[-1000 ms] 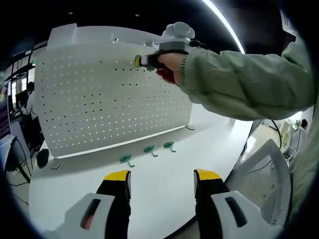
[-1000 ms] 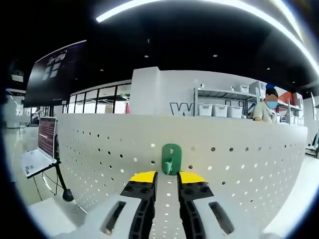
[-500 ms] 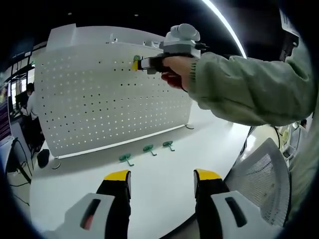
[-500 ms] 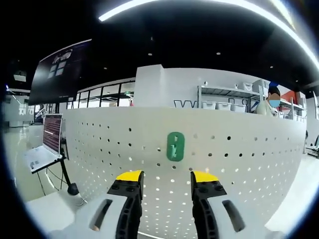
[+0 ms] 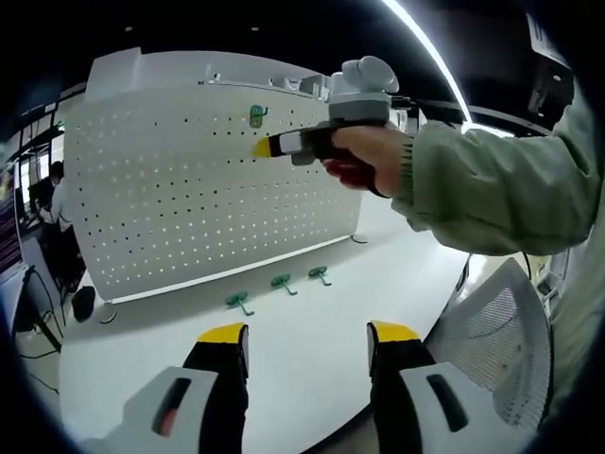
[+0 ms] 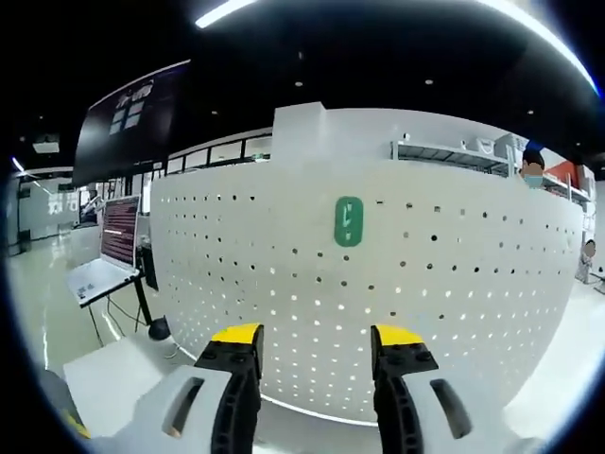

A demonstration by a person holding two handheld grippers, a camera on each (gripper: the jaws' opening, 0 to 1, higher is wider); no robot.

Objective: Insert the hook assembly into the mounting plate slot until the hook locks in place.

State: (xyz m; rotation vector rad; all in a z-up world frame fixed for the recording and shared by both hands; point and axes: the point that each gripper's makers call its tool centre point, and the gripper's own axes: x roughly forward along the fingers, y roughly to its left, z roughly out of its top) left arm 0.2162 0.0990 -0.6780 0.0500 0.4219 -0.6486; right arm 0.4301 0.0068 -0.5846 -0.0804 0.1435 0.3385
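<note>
We see a white table (image 5: 284,331) with a pegboard (image 5: 189,180) standing upright on it. A green hook (image 6: 348,221) hangs near the pegboard's top edge, free of both grippers. Three more hooks (image 5: 279,287) lie at its foot. Our right gripper (image 6: 317,337) and left gripper (image 5: 307,333) are both spread, holding nothing.

A white table (image 5: 312,331) carries an upright pegboard (image 5: 189,189) and three green hooks (image 5: 282,282) lying before it.
</note>
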